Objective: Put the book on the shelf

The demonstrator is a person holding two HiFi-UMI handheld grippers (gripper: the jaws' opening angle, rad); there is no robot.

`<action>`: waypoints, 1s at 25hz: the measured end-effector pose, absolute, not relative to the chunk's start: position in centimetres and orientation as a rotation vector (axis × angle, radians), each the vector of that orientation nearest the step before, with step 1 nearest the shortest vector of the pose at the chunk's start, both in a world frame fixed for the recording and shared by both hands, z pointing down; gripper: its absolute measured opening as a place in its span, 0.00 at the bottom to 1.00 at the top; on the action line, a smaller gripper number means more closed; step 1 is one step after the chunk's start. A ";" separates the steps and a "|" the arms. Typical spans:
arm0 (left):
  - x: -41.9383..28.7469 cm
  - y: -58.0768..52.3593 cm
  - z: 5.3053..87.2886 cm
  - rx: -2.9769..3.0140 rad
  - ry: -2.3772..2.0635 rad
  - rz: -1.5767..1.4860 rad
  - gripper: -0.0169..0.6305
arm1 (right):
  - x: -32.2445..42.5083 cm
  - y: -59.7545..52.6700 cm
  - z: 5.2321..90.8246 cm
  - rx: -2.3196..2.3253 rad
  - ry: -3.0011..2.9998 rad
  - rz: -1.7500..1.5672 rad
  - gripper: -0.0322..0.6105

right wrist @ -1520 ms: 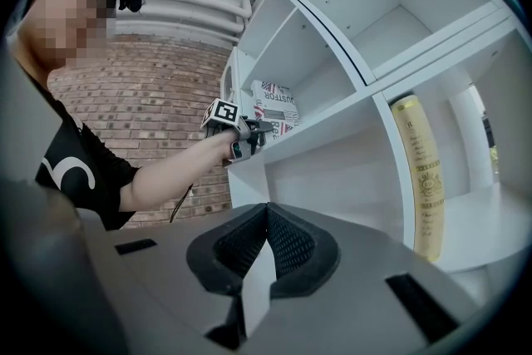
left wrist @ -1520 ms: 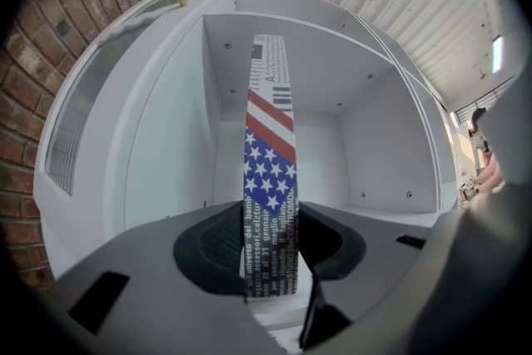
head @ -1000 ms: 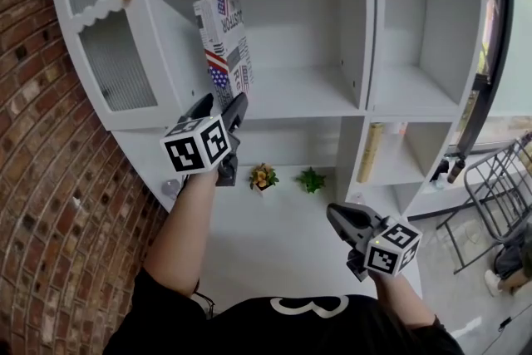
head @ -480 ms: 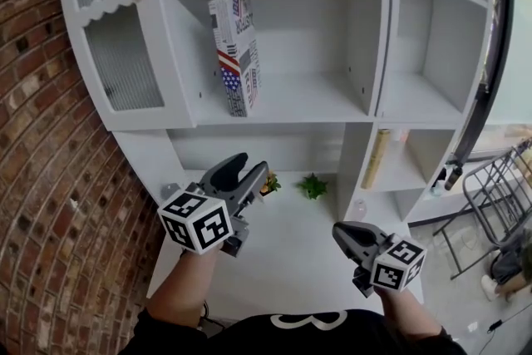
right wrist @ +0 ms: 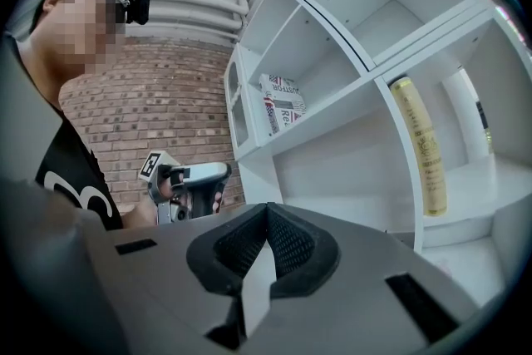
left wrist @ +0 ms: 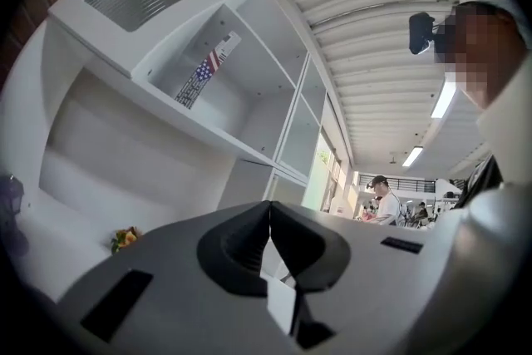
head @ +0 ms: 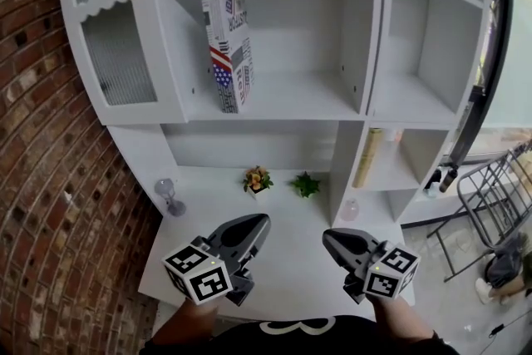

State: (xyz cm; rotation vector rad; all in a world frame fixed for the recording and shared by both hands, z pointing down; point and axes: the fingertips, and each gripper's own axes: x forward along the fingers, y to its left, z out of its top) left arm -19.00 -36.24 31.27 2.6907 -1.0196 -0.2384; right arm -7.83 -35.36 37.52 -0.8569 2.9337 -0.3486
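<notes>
Below the shelf [head: 274, 108], left gripper [head: 265, 219], just closed empty, points level.

Left gripper [head: 259, 222] withdrawn from book [head: 228, 52], lowered, jaws closed, seemingly empty

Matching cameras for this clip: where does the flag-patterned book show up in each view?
Head view: book standing on the shelf, upper centre-left.
Left gripper view: book upper left, slanted in the frame.
Right gripper view: book just above centre.
Shared landmark: the glass cabinet door beside it.
</notes>
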 end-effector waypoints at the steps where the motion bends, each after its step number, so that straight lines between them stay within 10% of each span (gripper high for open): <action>1: -18.7 -35.9 31.8 2.684 -1.021 -0.242 0.03 | -7.7 -35.2 37.3 -0.842 2.924 -0.349 0.07; 25: -12.5 -28.5 36.4 2.636 -1.113 -0.268 0.03 | -3.4 -29.1 36.6 -0.617 2.903 -0.206 0.06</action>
